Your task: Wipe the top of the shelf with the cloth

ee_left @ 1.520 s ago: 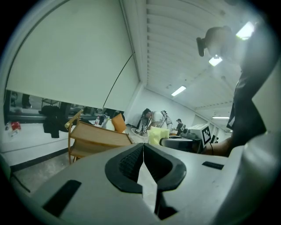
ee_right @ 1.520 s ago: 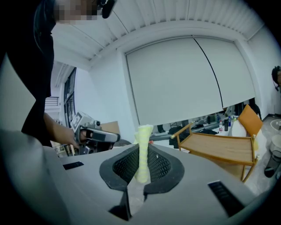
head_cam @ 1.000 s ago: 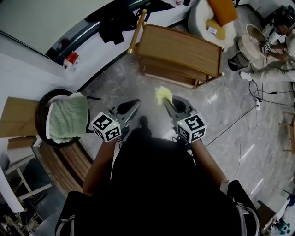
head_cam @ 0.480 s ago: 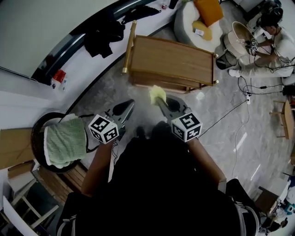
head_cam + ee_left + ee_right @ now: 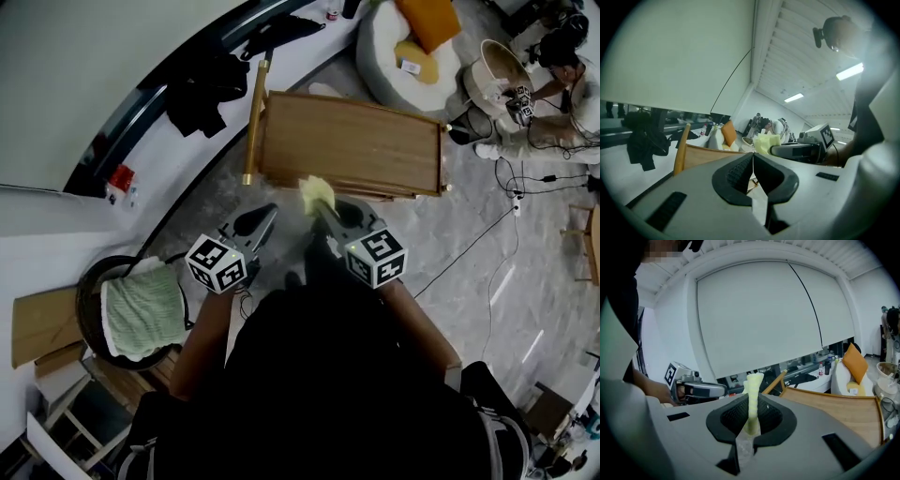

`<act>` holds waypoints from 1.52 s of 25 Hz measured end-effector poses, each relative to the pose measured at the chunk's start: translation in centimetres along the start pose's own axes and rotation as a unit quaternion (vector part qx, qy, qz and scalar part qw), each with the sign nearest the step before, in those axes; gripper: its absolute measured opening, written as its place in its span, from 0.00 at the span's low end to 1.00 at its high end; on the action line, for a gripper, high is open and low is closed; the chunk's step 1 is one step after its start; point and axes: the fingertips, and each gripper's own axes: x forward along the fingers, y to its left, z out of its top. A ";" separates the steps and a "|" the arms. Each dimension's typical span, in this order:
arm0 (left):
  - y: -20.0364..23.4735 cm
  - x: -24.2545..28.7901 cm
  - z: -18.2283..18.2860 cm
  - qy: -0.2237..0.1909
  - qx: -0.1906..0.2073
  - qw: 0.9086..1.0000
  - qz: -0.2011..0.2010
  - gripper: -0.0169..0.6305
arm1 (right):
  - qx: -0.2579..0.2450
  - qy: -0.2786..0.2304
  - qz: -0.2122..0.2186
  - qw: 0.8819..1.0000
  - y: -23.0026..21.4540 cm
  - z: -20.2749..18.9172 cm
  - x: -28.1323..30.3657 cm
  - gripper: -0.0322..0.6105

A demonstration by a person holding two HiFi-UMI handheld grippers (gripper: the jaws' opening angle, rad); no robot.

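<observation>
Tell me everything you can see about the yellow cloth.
The cloth is pale yellow, soft and small, bunched into a narrow upright fold. The right gripper is shut on its lower part, so the top pokes up past the jaw tips. In the head view it sits at the near edge of the wooden shelf; whether it touches the wood cannot be told. Nothing else touches it.

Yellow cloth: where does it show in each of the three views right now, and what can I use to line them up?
Head view: cloth at centre, at the tip of the right gripper, by the near edge of the wooden shelf top.
Left gripper view: cloth right of centre, above the closed jaws.
Right gripper view: cloth dead centre, upright, pinched between the jaws.
Shared landmark: wooden shelf top, seen in all three.
</observation>
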 end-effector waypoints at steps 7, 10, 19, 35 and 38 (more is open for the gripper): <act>4.3 5.8 4.7 0.019 0.013 0.998 0.063 0.05 | -0.008 -0.004 0.047 0.999 -6.2 4.3 4.4 0.12; 6.0 7.5 6.2 0.028 0.016 0.995 0.090 0.05 | -0.004 -0.007 0.064 0.998 -8.1 5.6 6.4 0.12; 11.9 11.7 9.3 0.069 0.021 0.988 0.140 0.05 | 0.038 -0.010 0.040 0.998 -14.2 7.2 12.6 0.12; 25.0 17.1 7.5 0.188 -0.015 0.965 0.184 0.05 | 0.149 0.096 -0.016 0.984 -19.7 -0.4 29.8 0.12; 25.7 18.3 7.1 0.201 -0.015 0.961 0.188 0.05 | 0.156 0.124 -0.016 0.980 -20.1 -2.6 32.0 0.12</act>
